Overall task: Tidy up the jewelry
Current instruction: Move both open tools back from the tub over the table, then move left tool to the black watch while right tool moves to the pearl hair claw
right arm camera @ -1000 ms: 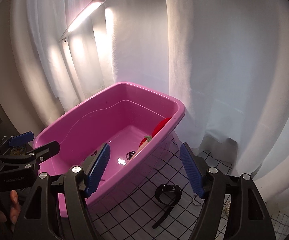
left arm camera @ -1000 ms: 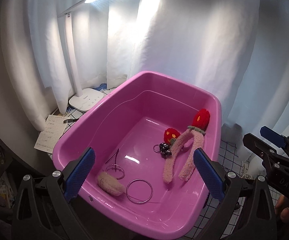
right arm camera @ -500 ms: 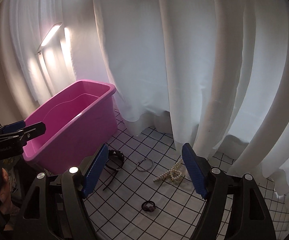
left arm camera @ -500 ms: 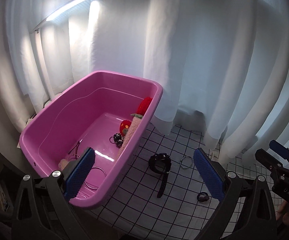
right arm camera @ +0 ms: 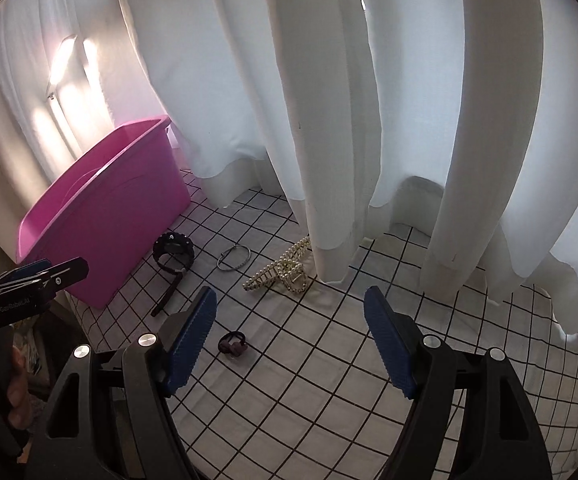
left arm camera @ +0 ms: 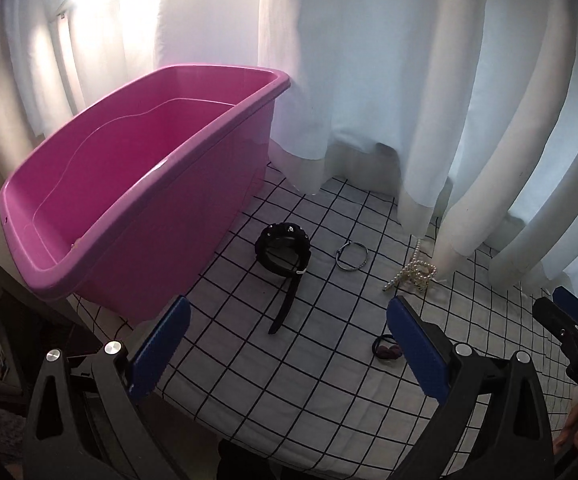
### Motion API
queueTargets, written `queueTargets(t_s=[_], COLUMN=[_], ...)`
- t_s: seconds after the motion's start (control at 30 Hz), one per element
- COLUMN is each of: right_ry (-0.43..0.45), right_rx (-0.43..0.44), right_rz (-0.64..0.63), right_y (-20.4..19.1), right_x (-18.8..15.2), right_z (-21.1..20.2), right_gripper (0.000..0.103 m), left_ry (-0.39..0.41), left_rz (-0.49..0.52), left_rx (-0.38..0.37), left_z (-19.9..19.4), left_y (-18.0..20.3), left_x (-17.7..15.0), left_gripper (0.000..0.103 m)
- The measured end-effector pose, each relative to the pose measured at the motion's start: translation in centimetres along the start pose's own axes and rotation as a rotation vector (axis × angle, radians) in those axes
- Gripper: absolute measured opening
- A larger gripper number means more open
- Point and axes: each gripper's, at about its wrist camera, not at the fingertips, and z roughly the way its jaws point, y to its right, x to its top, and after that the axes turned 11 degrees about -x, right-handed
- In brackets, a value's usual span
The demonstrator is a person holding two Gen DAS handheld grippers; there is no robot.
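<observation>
Four loose pieces: black watch [left arm camera: 283, 250], metal bangle [left arm camera: 352, 256], pearl strand [right arm camera: 283, 272], dark hair tie [right arm camera: 233, 343].

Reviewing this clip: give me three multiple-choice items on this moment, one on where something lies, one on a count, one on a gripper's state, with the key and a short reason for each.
1. Where does the black watch lie?
A. inside the pink tub
B. on the checked cloth beside the pink tub
C. between the right gripper's fingers

2. How many loose pieces lie on the checked cloth?
A. two
B. four
C. six

3. How does the right gripper stand?
A. open, holding nothing
B. shut on the pearl necklace
C. shut on the watch

Key: 1 B, the watch rests on the cloth just right of the pink tub. 2 B, the watch, metal bangle, pearl necklace and dark hair tie. 3 A, its blue pads are wide apart over bare cloth.
</observation>
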Motion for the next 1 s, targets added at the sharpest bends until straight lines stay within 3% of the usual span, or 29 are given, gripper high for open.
queueTargets(t_s=[0.23, 0.5, 0.77, 1.0], right_ry=[-0.03, -0.031, -0.004, 0.013], right_rx=[0.055, 0.077, 0.077, 0.089], right_rz=[-0.042, -0.069, -0.062, -0.032], right_y=[0.6, -1.2, -2.4, -3.0], right_x=[-1.4, -1.9, -2.1, -2.4], right_z=[3.0, 5.6, 10.2, 12.7], right_gripper=[0.073, 0.073, 0.073, 0.073], left_ry=[-0.04, -0.065, -0.031, 0.057], left_rz=[-0.065, -0.06, -0.035, -0.092], left_rx=[0.032, 0.045, 0.056, 0.065], left_z=[2.3, 5.5, 10.1, 12.3], left_y=[-0.8, -1.9, -2.8, -4.3], left_x=[-1.5, -1.3, -1.2, -0.9], left_gripper=[0.097, 0.097, 0.097, 0.097])
